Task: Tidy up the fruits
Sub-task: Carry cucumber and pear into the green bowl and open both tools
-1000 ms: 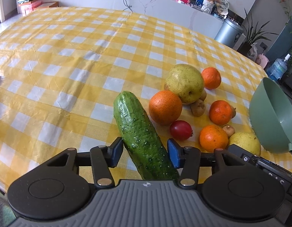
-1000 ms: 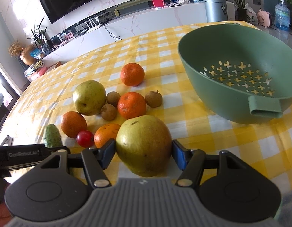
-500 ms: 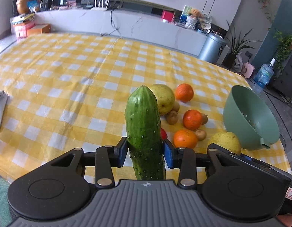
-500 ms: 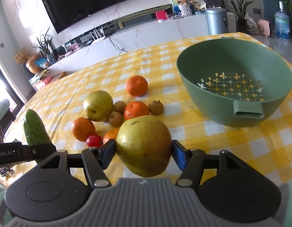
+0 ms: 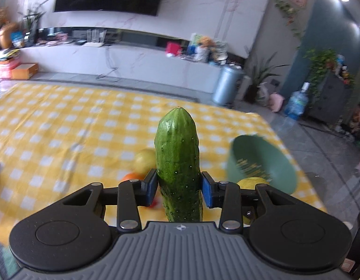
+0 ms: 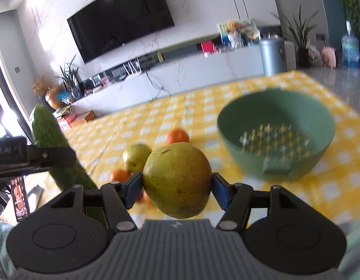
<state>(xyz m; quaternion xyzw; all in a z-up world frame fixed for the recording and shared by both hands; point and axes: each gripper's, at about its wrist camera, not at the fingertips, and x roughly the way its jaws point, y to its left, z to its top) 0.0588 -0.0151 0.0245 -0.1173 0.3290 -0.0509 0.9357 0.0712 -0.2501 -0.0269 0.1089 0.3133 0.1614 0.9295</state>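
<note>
Stock in transit: left tongs point(image 5: 178, 187) clamp cucumber point(image 5: 177, 163), right tongs point(image 6: 177, 185) clamp pear point(image 6: 177, 179), both aloft; bowl point(image 6: 296, 163) ahead-right empty; second pear point(image 6: 136, 157) and oranges point(image 6: 177, 135) beyond on desk point(image 6: 156, 121), unsorted.

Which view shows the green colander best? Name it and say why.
The right wrist view. There the green colander faces the camera nearly whole: rim, perforated bottom and a handle tab, though blurred. In the left wrist view the colander sits small at the right, tilted, with the pear overlapping its lower edge.
</note>
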